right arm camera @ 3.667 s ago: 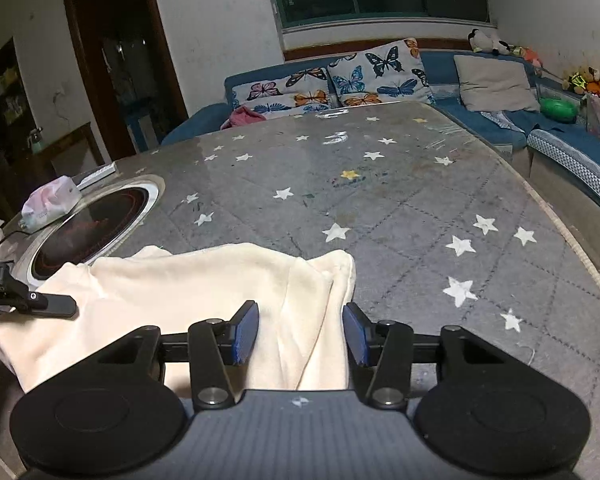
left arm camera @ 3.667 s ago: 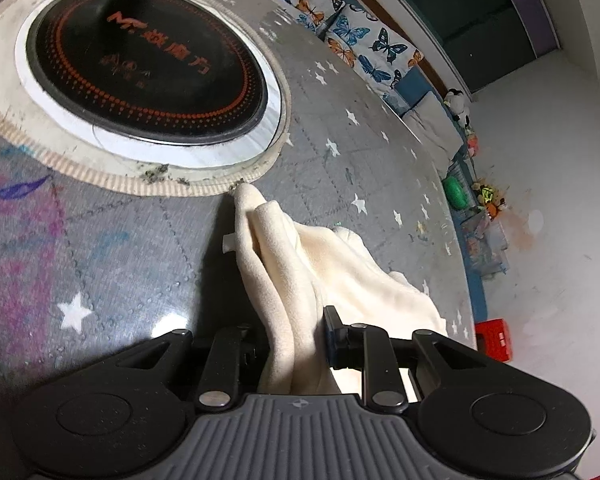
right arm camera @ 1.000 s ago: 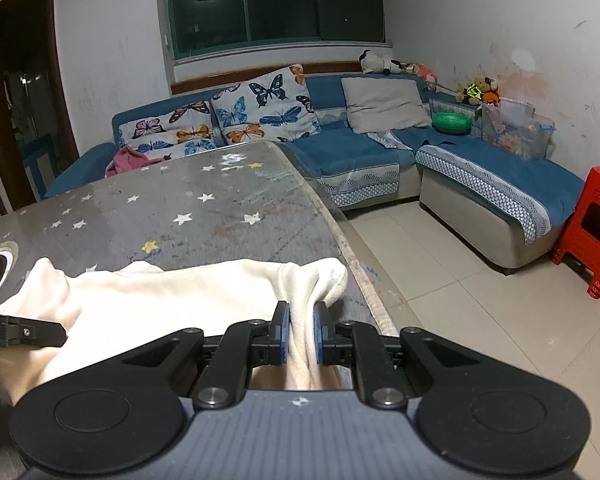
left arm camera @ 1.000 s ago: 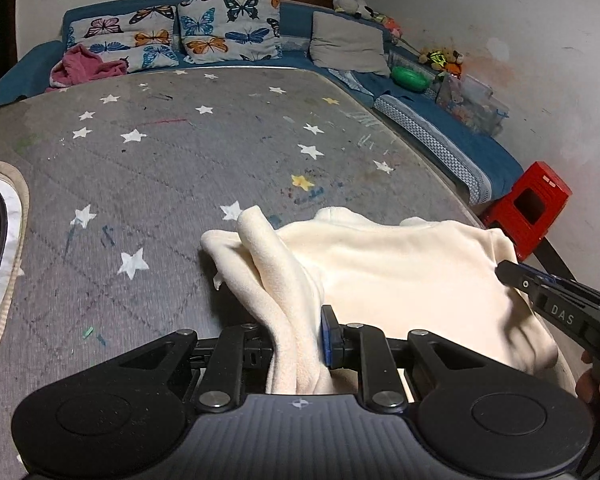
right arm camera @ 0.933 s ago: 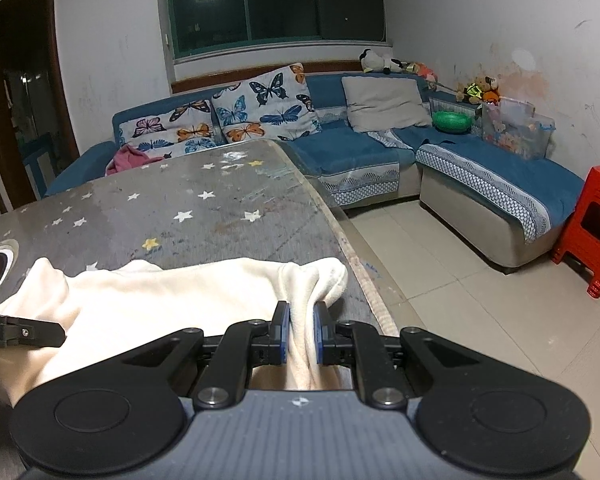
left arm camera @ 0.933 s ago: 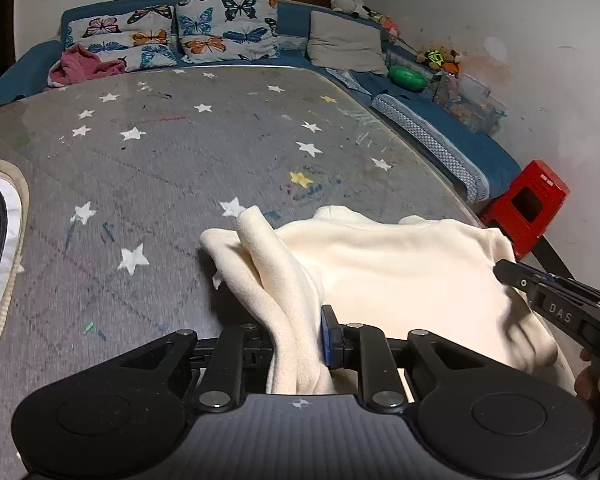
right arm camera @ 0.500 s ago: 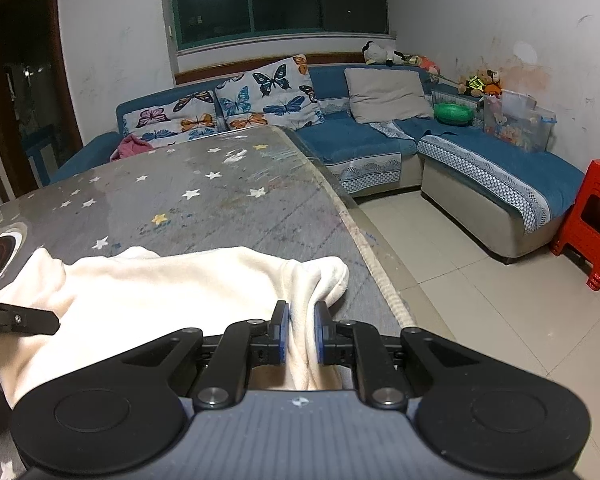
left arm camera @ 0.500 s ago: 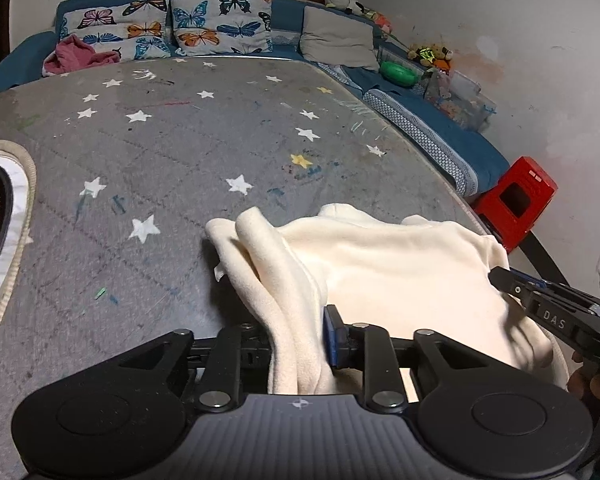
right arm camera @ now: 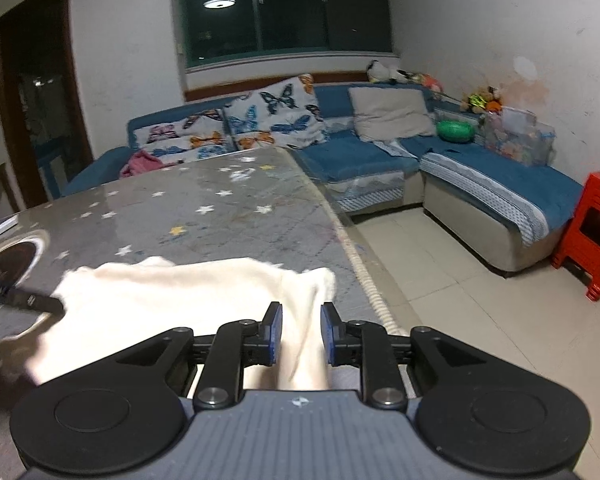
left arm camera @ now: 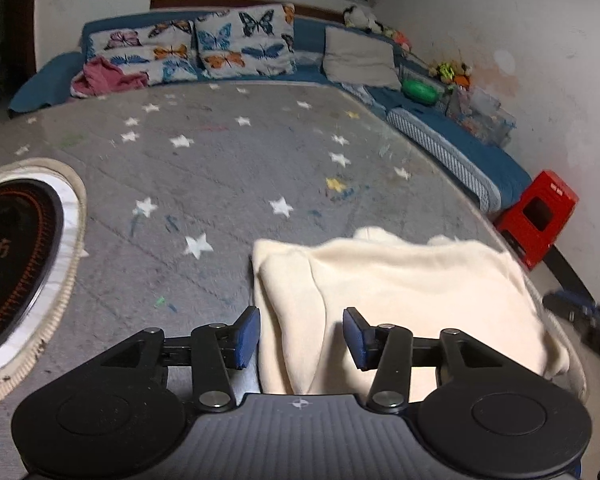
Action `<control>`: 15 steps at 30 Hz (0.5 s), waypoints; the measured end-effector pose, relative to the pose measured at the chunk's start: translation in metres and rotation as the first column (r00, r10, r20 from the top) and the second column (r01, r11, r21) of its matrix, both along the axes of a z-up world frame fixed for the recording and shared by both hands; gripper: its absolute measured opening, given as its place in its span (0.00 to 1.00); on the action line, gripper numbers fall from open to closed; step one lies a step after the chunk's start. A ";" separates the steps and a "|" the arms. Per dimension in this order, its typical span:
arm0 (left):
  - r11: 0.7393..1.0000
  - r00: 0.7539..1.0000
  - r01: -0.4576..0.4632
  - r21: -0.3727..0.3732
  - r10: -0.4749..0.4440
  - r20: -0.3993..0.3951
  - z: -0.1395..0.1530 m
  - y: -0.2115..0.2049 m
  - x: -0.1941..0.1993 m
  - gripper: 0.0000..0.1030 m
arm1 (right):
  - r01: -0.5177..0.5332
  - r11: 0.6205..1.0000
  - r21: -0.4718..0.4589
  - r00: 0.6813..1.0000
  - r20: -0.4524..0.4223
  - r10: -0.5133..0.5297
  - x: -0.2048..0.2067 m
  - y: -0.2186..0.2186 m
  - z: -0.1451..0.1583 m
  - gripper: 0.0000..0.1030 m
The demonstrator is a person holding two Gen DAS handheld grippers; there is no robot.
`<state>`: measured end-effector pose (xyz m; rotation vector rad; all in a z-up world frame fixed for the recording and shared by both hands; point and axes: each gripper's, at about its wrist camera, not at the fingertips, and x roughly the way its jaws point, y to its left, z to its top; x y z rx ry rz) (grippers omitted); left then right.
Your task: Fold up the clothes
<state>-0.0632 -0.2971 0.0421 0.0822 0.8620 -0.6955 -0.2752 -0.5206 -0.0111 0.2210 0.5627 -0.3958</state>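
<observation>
Lying folded on the star-patterned table [left arm camera: 220, 168], the cream garment [left arm camera: 400, 280] sits between both opening, released tools [left arm camera: 301, 337] [right arm camera: 301, 333].

We see dim indoor light from a round ceiling lamp reflected in the dark window pane [right arm camera: 219, 3]; motion blur softens everything, and edges bow.

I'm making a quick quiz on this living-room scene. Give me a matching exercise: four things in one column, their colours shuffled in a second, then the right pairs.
Things:
1. garment
2. stool
3. sofa
4. table cover

Colours:
A. blue
B. grey with white stars
C. cream
D. red

Pairs: 1-C, 2-D, 3-A, 4-B
</observation>
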 end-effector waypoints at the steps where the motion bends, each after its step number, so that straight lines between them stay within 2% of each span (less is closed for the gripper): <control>1: 1.000 1.000 0.002 -0.008 -0.002 0.005 0.003 0.000 -0.001 0.48 | -0.016 1.000 0.001 1.000 0.003 0.016 -0.002 0.004 0.001 0.20; 8: 0.998 0.998 0.061 -0.026 -0.060 0.014 0.004 -0.009 -0.015 0.48 | -0.120 0.992 -0.021 0.992 -0.033 0.120 -0.008 0.037 -0.006 0.20; 15: 0.996 0.996 0.093 0.002 -0.093 0.005 -0.012 -0.017 -0.023 0.48 | -0.145 0.987 -0.065 0.988 -0.066 0.141 -0.014 0.050 -0.019 0.20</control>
